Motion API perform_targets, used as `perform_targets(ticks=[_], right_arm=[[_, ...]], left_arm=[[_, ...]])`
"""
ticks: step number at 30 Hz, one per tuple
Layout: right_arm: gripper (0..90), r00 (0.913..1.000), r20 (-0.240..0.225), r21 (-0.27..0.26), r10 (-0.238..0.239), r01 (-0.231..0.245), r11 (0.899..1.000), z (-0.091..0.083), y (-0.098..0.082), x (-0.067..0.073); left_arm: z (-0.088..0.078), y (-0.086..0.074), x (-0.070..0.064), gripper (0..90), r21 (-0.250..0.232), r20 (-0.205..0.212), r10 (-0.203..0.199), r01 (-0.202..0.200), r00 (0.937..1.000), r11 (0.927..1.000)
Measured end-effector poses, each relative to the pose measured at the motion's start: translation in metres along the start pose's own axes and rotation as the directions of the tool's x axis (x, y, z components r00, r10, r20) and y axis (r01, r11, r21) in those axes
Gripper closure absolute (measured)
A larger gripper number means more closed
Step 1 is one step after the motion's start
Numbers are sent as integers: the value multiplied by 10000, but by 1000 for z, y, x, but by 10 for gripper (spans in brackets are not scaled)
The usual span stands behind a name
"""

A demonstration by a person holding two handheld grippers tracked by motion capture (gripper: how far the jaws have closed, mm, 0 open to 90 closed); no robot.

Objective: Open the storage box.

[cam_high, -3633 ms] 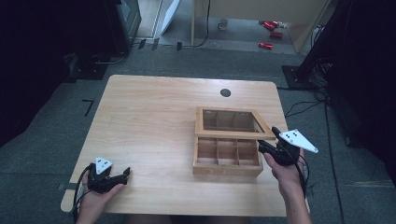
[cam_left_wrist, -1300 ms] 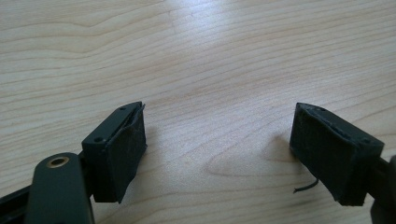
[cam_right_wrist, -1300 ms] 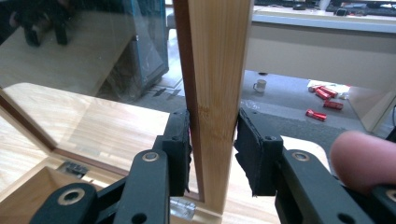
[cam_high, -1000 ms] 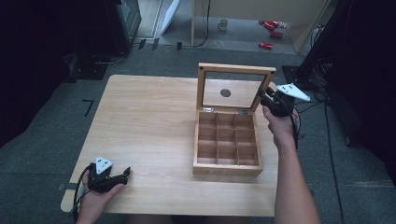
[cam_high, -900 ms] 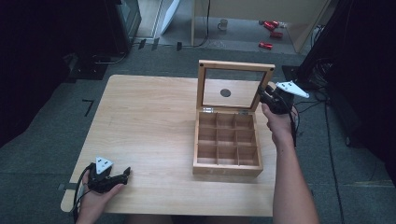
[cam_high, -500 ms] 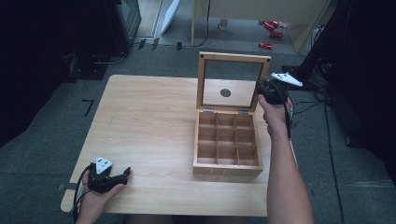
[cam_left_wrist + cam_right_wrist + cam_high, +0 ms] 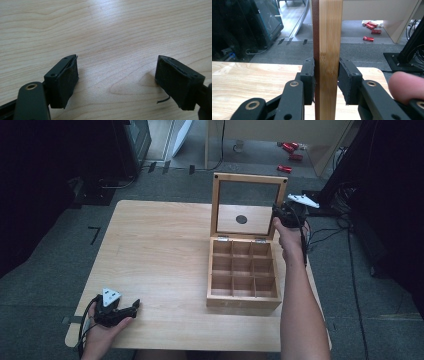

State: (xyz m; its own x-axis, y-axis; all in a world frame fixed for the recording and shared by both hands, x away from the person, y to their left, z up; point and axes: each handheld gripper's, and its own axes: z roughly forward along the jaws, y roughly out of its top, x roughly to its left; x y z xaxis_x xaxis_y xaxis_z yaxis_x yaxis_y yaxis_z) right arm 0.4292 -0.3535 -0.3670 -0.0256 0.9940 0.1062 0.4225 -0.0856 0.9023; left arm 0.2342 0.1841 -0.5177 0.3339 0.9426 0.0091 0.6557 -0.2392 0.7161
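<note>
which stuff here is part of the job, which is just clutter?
In the job:
- wooden box, nine empty compartments
- its glass-paned lid, stood upright
- right gripper, jaws clamped on the lid's side frame

Lying about:
- left gripper, jaws open, resting on the table
- red items on the floor
- cables at the right

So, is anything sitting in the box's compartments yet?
No. In the high view every compartment of the wooden box shows bare wood, with its lid standing open.

The right claw [image 7: 278, 213] swung the lid [image 7: 248, 205] upright (fully open).
</note>
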Motion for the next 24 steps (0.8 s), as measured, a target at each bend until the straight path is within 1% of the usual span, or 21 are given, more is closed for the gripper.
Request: perform_targets(ticks=[2,4,7,9,11,13,14,18,19,20,24], right_arm=[[681,10000,-32,7,2,-2,10000,0,0,0],[675,9998,-129,57,127,-126,9999,-1,1,-1],[605,9991,-145,-25,393,-393,9992,-4,2,-2],[588,9978,-290,-75,593,-596,9982,-6,4,-4],[579,9971,-374,-92,667,-671,9977,-9,5,-5],[576,9972,-392,-79,643,-646,9979,-10,5,-5],[565,9979,-412,-26,495,-497,9988,-14,4,-5],[550,9977,-491,-49,478,-481,9988,-19,3,-6],[529,9965,-675,-50,502,-507,9987,-23,2,-6],[517,9962,-736,-48,468,-472,9989,-25,1,-6],[444,9947,-1018,121,127,-115,9999,-34,-6,-4]], left_arm=[[0,0,0,194,1,0,-1,1,10000,10000],[0,0,0,195,-1,-1,2,-2,10000,10000],[0,0,0,195,17,-1,24,-24,10000,10000],[0,0,0,196,18,-4,24,-24,10000,10000],[0,0,0,196,21,-5,32,-32,10000,10000],[0,0,0,196,19,-6,30,-30,10000,10000],[0,0,0,196,22,-6,34,-34,10000,10000],[0,0,0,196,19,-8,35,-35,10000,10000],[0,0,0,196,20,-9,34,-34,10000,10000],[0,0,0,196,19,-9,36,-36,10000,10000],[0,0,0,196,22,-8,37,-37,10000,10000]])
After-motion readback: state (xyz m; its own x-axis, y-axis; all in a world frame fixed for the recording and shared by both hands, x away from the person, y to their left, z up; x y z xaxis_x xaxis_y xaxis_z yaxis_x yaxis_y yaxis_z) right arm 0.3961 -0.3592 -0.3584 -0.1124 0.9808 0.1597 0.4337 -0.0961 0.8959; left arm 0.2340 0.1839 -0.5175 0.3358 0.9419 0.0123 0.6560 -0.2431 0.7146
